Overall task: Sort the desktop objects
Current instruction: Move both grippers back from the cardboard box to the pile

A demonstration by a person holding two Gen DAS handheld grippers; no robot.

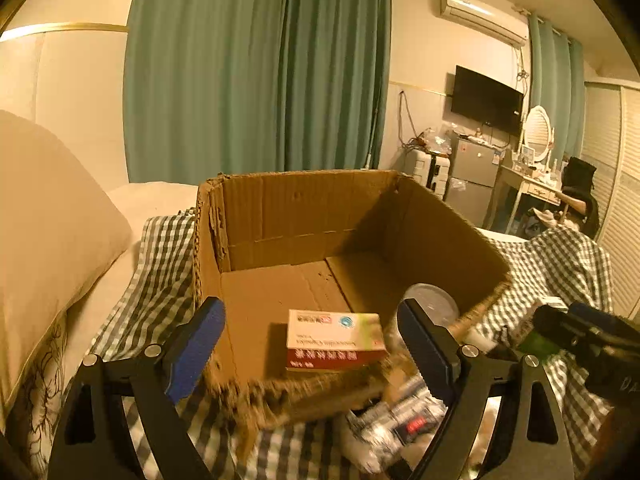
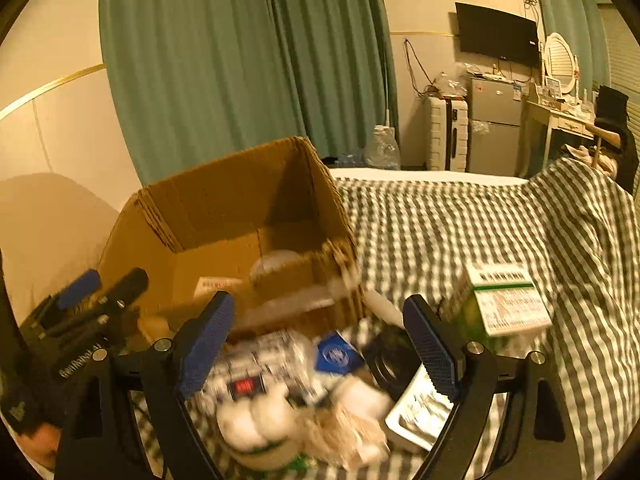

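Both grippers stood between picks: the left gripper [image 1: 310, 344] hung over the box [image 1: 296, 216] with jaws wide and empty, a red-and-white carton [image 1: 334, 340] and a clear lid [image 1: 434, 304] already inside. The right gripper [image 2: 320, 346], jaws likewise open and empty, hovered over the pile [image 2: 304, 384] on the checked bedspread [image 2: 460, 232]. Judging by that, the next move called for singling one item out, with the green-and-white carton [image 2: 510, 300] just beside and the box's near wall crowding the reach.

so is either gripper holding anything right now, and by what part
Nothing is held. The left gripper stands open over the cardboard box, clear of the medicine box inside. The right gripper is open above the blurred pile.
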